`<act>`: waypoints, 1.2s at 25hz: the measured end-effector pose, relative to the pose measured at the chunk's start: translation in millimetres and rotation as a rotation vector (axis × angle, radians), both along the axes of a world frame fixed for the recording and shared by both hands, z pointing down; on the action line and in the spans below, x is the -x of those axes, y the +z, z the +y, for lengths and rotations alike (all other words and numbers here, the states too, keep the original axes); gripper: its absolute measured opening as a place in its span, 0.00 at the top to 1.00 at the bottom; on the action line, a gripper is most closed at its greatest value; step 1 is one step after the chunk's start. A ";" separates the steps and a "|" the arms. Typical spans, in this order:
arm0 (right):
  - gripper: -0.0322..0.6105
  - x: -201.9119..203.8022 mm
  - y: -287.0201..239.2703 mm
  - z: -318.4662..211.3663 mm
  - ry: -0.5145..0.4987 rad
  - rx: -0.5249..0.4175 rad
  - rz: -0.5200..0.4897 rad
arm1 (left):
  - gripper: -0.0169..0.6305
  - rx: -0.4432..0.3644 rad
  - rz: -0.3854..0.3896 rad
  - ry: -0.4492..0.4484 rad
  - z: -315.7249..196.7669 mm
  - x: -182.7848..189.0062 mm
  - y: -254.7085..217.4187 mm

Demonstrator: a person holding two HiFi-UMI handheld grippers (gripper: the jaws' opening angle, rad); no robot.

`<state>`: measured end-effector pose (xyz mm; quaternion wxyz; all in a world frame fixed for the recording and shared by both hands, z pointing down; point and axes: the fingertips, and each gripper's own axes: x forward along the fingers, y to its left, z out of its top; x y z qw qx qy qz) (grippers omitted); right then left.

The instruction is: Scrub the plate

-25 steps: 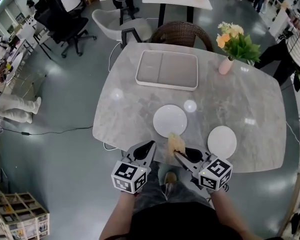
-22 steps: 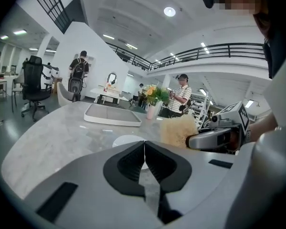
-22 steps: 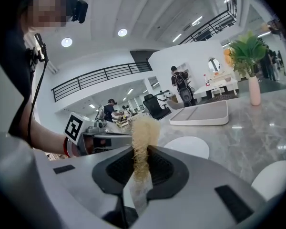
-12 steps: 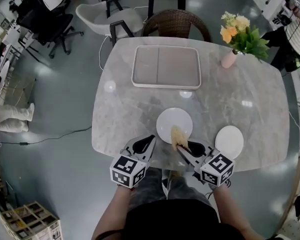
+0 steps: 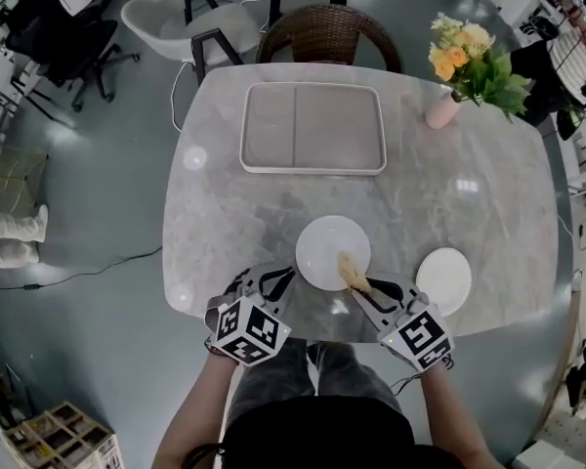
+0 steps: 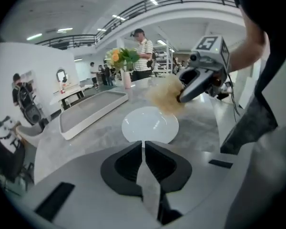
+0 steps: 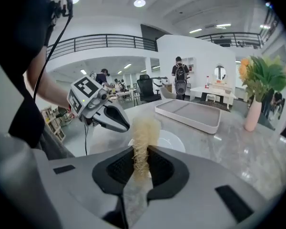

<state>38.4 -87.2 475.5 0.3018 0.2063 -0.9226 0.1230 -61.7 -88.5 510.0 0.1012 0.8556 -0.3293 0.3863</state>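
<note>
A round white plate (image 5: 329, 249) lies on the marble table (image 5: 234, 213) near its front edge, also seen as the plate (image 6: 150, 124) and partly as the plate (image 7: 169, 140). My right gripper (image 5: 363, 284) is shut on a tan fibrous scrubber (image 5: 350, 270), whose tip hangs over the plate's front right rim; the scrubber (image 7: 143, 135) stands up between the jaws. My left gripper (image 5: 279, 281) is shut with nothing in it, just left of the plate's front edge. In the left gripper view my left gripper (image 6: 144, 144) points at the plate.
A second, smaller white plate (image 5: 443, 279) lies to the right. A white rectangular tray (image 5: 313, 127) sits at the table's far side, a pink vase of flowers (image 5: 459, 66) at the far right, a wicker chair (image 5: 327, 35) behind the table.
Both grippers have come forward over the table edge. The scrubber tip now hangs over the plate's front right rim. The head view has shifted, so the table sits lower in it.
</note>
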 end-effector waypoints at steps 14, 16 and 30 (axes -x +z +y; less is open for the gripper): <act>0.84 18.1 51.1 -12.0 -0.746 -0.515 0.803 | 0.90 -0.011 -0.181 0.193 -30.9 14.7 26.1; 0.84 25.7 51.4 -13.2 -0.788 -0.533 0.815 | 0.90 -0.005 -0.183 0.202 -35.1 16.0 28.2; 0.84 28.2 60.2 -43.6 -0.735 -0.566 0.930 | 0.90 -0.038 -0.298 0.397 -35.2 11.3 40.4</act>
